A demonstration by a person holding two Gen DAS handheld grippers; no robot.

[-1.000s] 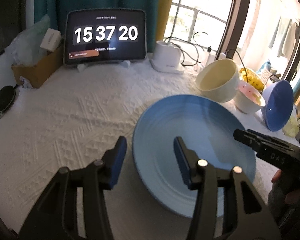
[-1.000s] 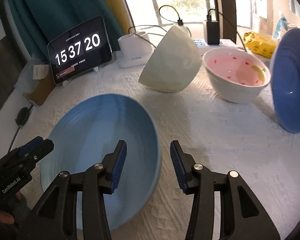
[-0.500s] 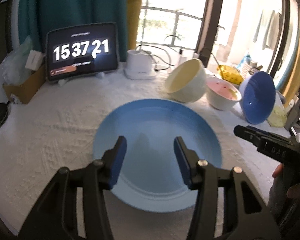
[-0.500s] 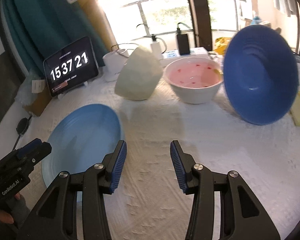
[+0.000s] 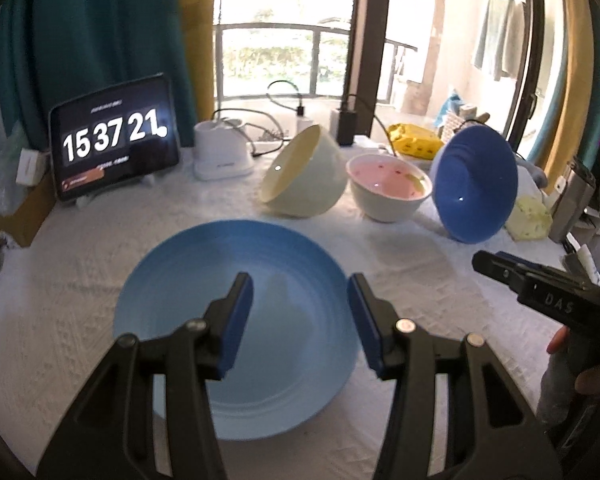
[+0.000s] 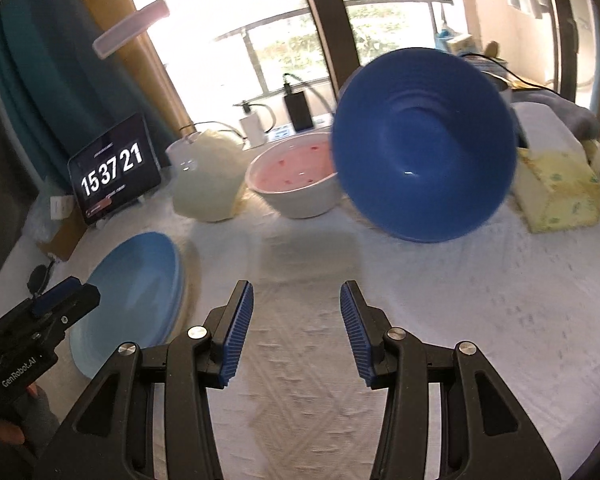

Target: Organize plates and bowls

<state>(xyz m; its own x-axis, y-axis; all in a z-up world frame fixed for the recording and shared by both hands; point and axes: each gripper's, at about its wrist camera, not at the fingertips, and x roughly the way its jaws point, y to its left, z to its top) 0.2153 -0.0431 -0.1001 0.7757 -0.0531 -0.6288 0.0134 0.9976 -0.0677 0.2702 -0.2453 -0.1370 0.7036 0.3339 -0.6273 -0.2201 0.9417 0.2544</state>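
Light-blue plate [image 5: 236, 328], dark-blue bowl [image 6: 424, 144]

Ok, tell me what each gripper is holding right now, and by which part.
Nothing is held. The left gripper hangs open above the light blue plate; the right gripper is open over bare tablecloth.

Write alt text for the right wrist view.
The right hand-held gripper hangs open and empty over a white tablecloth, facing a dark blue bowl tipped on its side. Behind are a pink-lined bowl, a cream bowl and a light blue plate.
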